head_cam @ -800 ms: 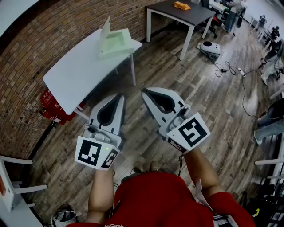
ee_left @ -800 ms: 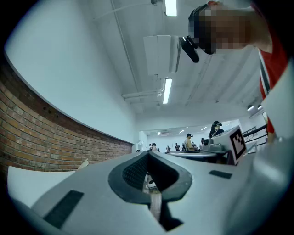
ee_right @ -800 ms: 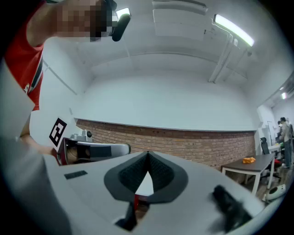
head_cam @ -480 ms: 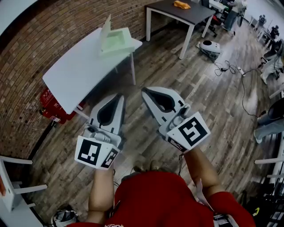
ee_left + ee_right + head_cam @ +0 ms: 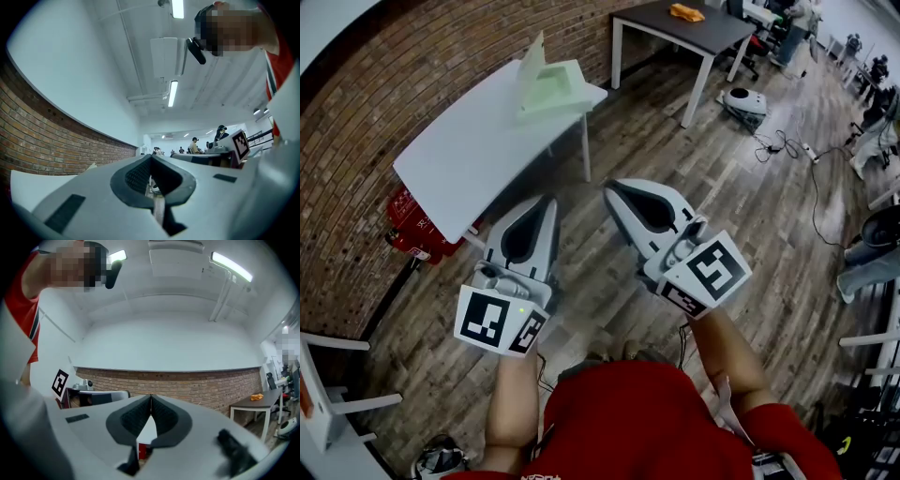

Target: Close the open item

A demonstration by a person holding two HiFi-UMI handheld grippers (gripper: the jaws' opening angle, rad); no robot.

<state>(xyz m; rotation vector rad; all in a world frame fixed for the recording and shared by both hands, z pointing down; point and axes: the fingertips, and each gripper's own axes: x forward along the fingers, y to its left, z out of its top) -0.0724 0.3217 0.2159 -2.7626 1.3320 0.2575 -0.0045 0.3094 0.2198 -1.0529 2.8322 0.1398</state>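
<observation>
Both grippers were pressed together and pinched nothing: our left gripper (image 5: 547,201) sat just left of centre in the head view and our right gripper (image 5: 609,187) just beside it, both tips pointing up the frame toward the white table (image 5: 459,159). Very little had changed in the last moment. The table and the pale green box (image 5: 555,86) on it had slid slightly to the right in the frame, and the two grippers had drifted a touch apart, the right one edging up and to the right. We took that for a small lean or step toward the table, not for any work on the box. The box stood at the table's far end, in the upper part of the frame left of centre. Its lid (image 5: 532,60) stood upright along the left side, so it was still open and well apart from both grippers. By our reckoning the closing had not begun, and we still had to cross the wooden floor (image 5: 741,187) to reach the lid.
</observation>
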